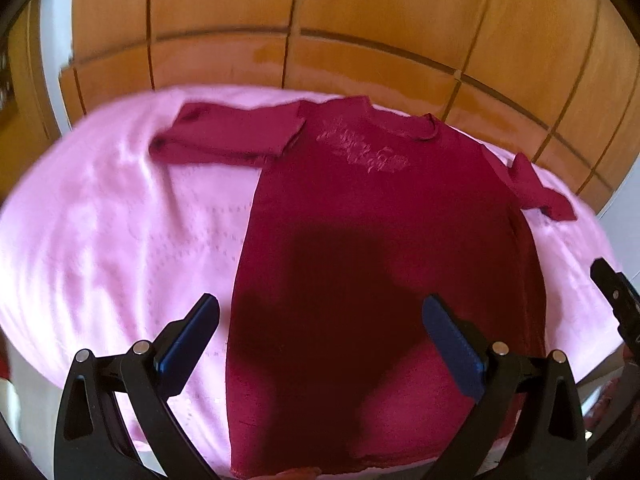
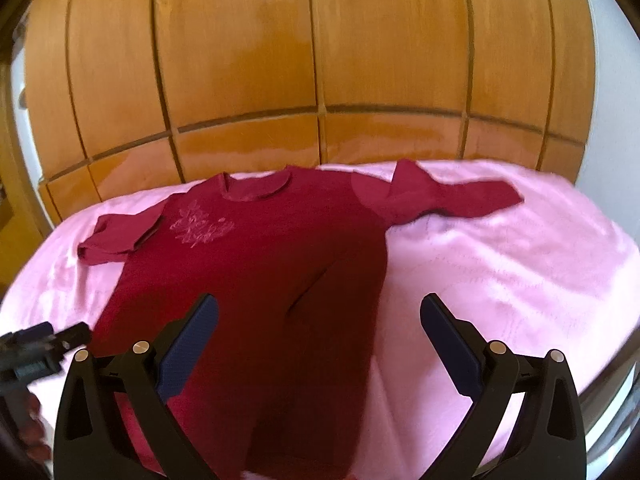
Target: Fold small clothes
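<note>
A dark red long-sleeved shirt (image 1: 372,208) lies flat, front up, on a pink blanket (image 1: 112,216), neck at the far side, a pale print on the chest. Its left sleeve (image 1: 224,136) is spread out; its right sleeve (image 1: 540,192) is bunched. My left gripper (image 1: 320,316) is open and empty, above the shirt's lower left part. In the right wrist view the same shirt (image 2: 260,264) lies on the blanket (image 2: 500,264). My right gripper (image 2: 318,316) is open and empty, above the shirt's lower right edge.
A wooden panelled wardrobe (image 1: 320,20) stands right behind the blanket's far edge. The right gripper shows at the right edge of the left wrist view (image 1: 616,300); the left gripper shows at the left edge of the right wrist view (image 2: 36,348).
</note>
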Demonstrator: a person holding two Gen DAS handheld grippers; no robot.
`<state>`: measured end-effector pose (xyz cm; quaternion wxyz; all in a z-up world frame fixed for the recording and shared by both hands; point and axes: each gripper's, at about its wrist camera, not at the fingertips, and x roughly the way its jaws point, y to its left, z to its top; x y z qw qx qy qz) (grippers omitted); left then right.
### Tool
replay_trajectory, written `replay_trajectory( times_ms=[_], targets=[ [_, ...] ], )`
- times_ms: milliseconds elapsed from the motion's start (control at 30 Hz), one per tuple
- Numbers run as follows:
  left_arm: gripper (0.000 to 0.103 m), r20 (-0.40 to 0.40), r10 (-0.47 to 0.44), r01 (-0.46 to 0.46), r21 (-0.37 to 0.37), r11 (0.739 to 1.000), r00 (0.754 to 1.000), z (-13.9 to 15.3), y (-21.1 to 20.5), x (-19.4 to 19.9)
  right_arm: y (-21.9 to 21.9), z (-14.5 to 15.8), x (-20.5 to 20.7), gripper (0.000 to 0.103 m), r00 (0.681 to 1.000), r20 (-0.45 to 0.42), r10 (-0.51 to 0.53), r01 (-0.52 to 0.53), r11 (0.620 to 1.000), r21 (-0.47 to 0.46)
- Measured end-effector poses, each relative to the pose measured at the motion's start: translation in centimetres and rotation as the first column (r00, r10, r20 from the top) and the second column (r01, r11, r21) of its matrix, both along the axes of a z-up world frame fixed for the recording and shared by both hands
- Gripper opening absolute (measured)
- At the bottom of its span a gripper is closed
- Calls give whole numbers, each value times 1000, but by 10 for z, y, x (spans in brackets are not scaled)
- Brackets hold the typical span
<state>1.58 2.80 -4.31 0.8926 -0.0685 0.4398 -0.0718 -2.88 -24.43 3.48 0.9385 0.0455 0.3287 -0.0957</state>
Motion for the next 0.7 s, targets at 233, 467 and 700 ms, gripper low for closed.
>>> replay_trajectory(
  times_ms=[233, 467, 700],
  targets=[
    [101, -93, 83, -93, -108, 990, 992, -45, 46, 5, -39, -40, -5, 100, 985, -167, 37, -28, 998, 54],
    [101, -57, 12, -20, -144, 989, 998, -60, 50, -8, -51, -71, -22, 67, 976, -180, 125, -60, 942, 329],
    [101, 6, -66, 66, -51, 996, 998, -70, 37, -18, -45, -104, -17, 44, 957, -240, 164, -43, 897, 440]
  ],
)
